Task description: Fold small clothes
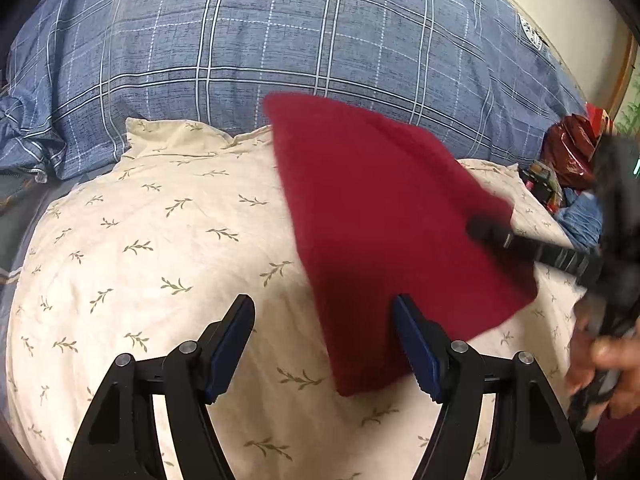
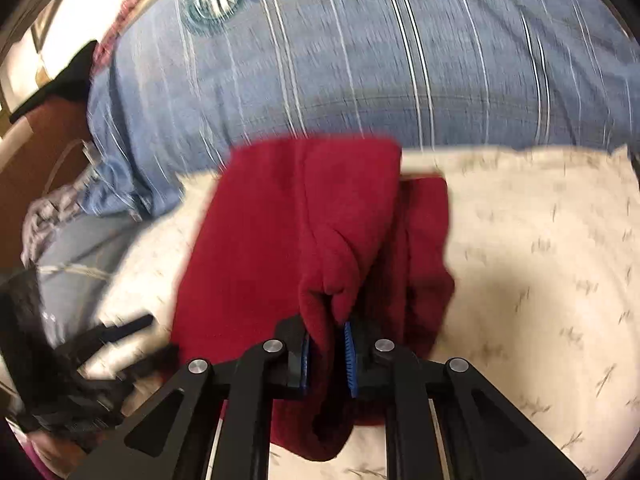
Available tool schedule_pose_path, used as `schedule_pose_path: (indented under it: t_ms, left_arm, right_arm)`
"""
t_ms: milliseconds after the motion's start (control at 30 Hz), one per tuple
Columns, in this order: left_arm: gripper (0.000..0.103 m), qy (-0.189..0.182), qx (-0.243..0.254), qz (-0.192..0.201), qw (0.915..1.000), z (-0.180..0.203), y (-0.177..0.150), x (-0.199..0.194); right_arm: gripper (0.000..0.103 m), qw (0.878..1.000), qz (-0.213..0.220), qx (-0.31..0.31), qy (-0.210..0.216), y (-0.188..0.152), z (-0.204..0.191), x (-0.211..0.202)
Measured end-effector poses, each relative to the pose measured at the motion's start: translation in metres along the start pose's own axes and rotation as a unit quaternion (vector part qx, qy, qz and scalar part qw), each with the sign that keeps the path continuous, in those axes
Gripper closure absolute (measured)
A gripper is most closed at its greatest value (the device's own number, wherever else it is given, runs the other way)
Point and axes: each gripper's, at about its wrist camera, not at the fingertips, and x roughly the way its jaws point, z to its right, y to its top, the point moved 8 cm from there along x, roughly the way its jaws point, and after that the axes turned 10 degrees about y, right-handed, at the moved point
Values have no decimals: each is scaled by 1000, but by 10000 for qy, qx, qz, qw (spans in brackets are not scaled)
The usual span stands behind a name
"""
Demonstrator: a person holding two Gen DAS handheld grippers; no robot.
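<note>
Red cloth (image 2: 288, 248) hangs clenched in the right gripper (image 2: 328, 354) over the pillow (image 1: 160, 240), its free end just right of the released left gripper (image 1: 324, 344).

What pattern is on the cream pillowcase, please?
Small green leafy sprigs on the cream pillowcase; clearest in the left wrist view.
</note>
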Motion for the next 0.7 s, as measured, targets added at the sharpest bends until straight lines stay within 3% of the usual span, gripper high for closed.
schedule_pose_path:
  t_ms: [67, 200, 300, 367, 433, 700]
  left_arm:
    - [32, 15, -3, -11, 10000, 1, 2, 3]
    - [32, 39, 58, 3, 10000, 2, 1, 3]
    - [32, 72, 100, 37, 9999, 4, 3, 3]
    - [32, 53, 108, 45, 9999, 4, 3, 4]
    - [32, 53, 112, 46, 9999, 5, 4, 5]
    - [32, 100, 178, 83, 9998, 5, 6, 7]
  right_arm:
    - [90, 9998, -64, 198, 73, -8, 7, 9]
    - [82, 9981, 82, 517, 326, -3, 6, -10]
    - [63, 9993, 188, 315, -38, 0, 4, -31]
    - [63, 9990, 341, 281, -77, 3, 1, -40]
    - [43, 9980, 511, 380, -21, 10, -1, -47]
    - [42, 9910, 590, 1108, 460, 33, 8, -22]
